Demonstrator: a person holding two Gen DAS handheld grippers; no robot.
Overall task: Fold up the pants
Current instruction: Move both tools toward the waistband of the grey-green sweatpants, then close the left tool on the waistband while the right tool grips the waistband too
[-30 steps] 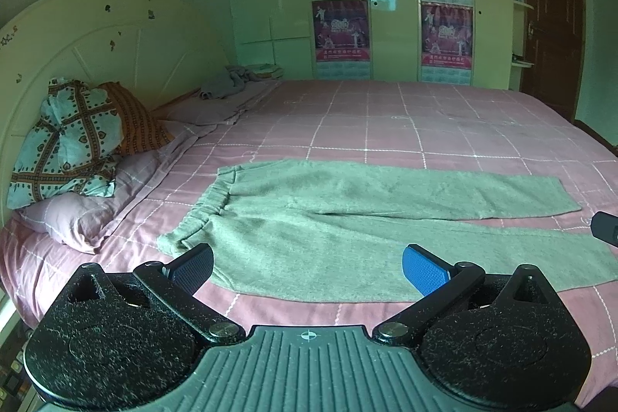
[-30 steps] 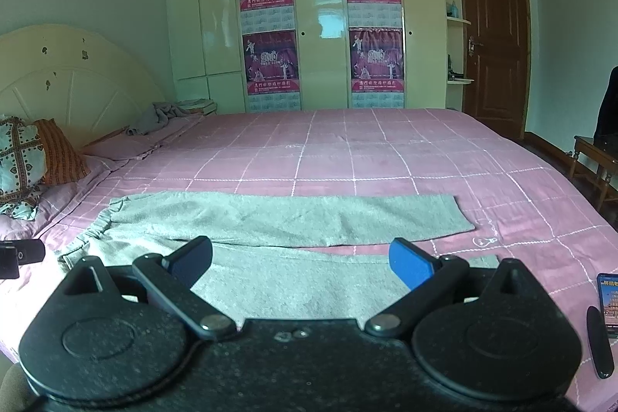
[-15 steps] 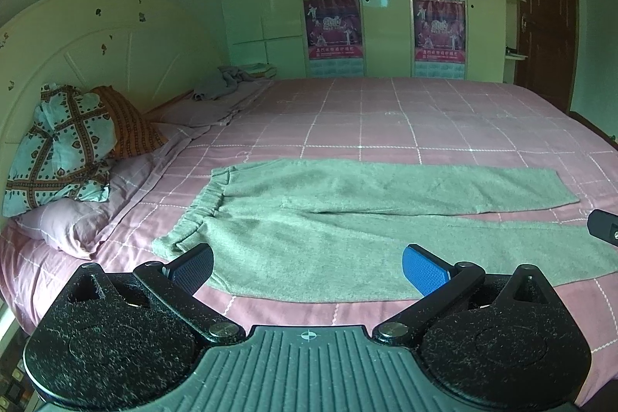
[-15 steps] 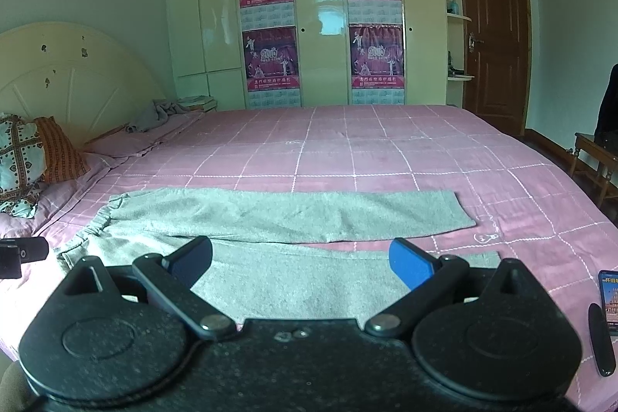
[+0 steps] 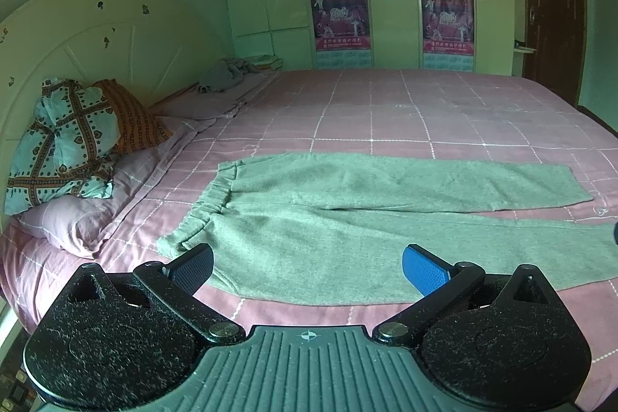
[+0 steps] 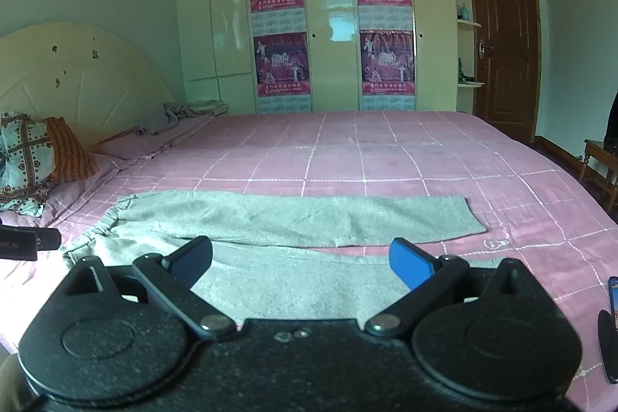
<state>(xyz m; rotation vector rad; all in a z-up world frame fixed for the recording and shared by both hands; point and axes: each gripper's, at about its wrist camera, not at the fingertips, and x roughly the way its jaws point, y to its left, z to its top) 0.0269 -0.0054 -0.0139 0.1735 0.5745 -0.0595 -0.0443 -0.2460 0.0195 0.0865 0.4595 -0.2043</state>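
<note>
On the pink checked bedspread (image 5: 386,111), grey sweatpants (image 5: 347,219) lie flat and unfolded, waistband toward the headboard (image 5: 96,37), legs spread in a narrow V running right. Left gripper (image 5: 307,267) over the near edge by the waistband corner, jaws wide apart, gripping nothing. Right gripper (image 6: 301,263) over the near leg, also spread wide, empty. Patterned pillows (image 5: 65,149) sit left of the waistband, apart from it. Phone (image 6: 613,300) at the bed's right edge.

wardrobe posters (image 5: 335,13) | "2010" legible | other print too small to read
</note>
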